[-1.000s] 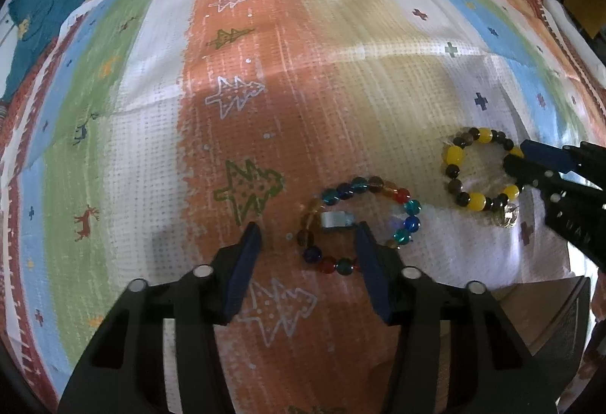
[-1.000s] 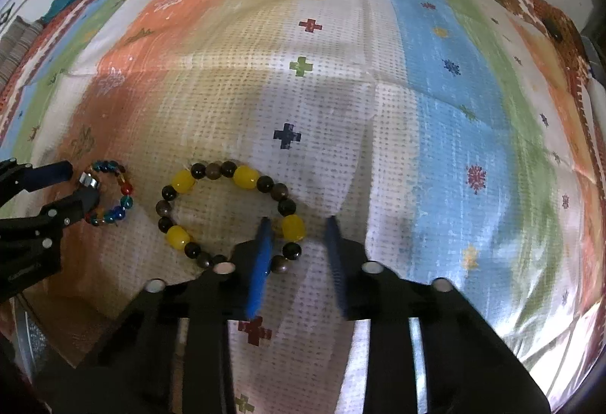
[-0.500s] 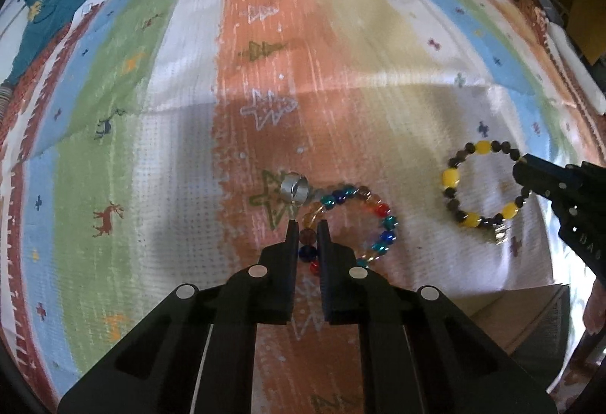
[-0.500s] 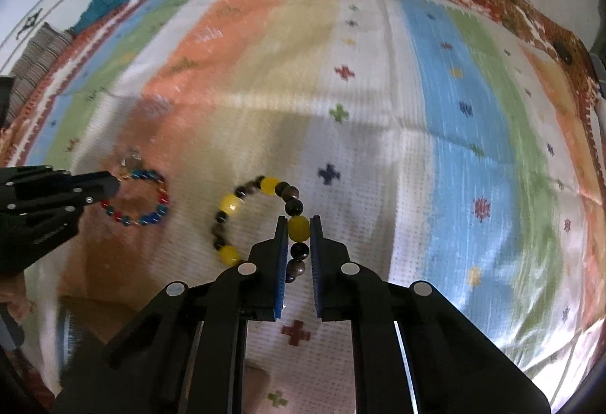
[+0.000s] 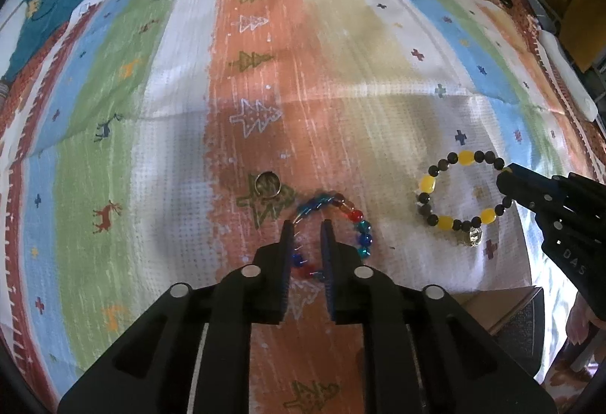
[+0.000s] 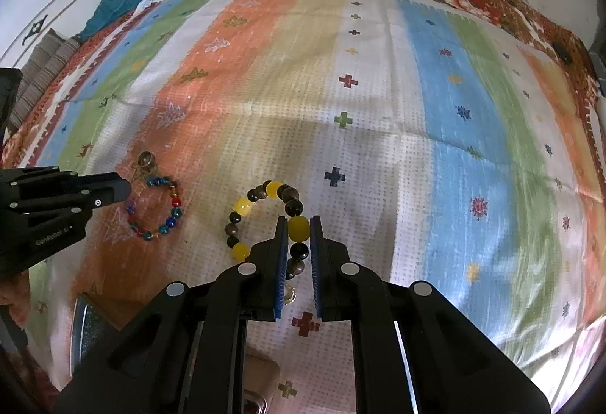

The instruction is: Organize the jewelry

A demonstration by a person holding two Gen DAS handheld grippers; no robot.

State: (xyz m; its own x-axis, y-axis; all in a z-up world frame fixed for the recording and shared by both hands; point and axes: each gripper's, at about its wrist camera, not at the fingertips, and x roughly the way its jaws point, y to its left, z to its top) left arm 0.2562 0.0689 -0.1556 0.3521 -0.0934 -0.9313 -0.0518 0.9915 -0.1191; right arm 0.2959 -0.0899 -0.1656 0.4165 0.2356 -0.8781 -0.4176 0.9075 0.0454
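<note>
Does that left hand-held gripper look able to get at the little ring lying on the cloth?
Probably yes. The ring lies alone on the striped cloth, just ahead and left of the left hand-held gripper, with nothing between them. But that gripper looks closed on the multicoloured bracelet, so it would have to let go first.

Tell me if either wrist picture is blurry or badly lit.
Left wrist view: the multicolored bracelet smears with motion blur near the left gripper; a soft shadow darkens the lower striped cloth. Right wrist view: the yellow bracelet looks sharp; fisheye bends both.
</note>
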